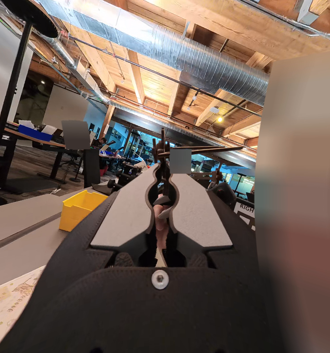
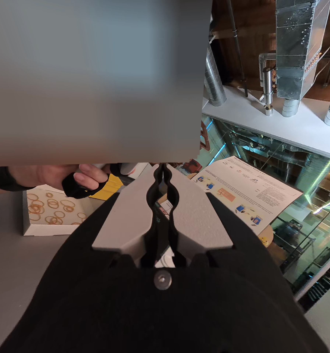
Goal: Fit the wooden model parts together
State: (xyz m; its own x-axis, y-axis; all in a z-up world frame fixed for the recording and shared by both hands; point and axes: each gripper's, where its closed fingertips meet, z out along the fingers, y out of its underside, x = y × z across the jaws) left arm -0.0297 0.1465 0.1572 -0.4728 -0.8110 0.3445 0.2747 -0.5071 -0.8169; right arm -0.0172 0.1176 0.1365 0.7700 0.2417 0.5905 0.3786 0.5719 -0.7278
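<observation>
A partly built wooden model [image 1: 161, 150] is clamped at the tips of the left tongs [image 1: 162, 168] and held up in the air, well above the table [image 1: 26, 219]; several dark pieces are already joined, with two thin rods jutting right. How much is left cannot be told. The right tongs [image 2: 162, 168] are pressed together at the tips; whether a part is pinched there cannot be told. Counted: one model, one yellow bin [image 1: 80, 208], one instruction sheet [image 2: 246, 191], one box [image 2: 51, 214] of many rubber bands.
</observation>
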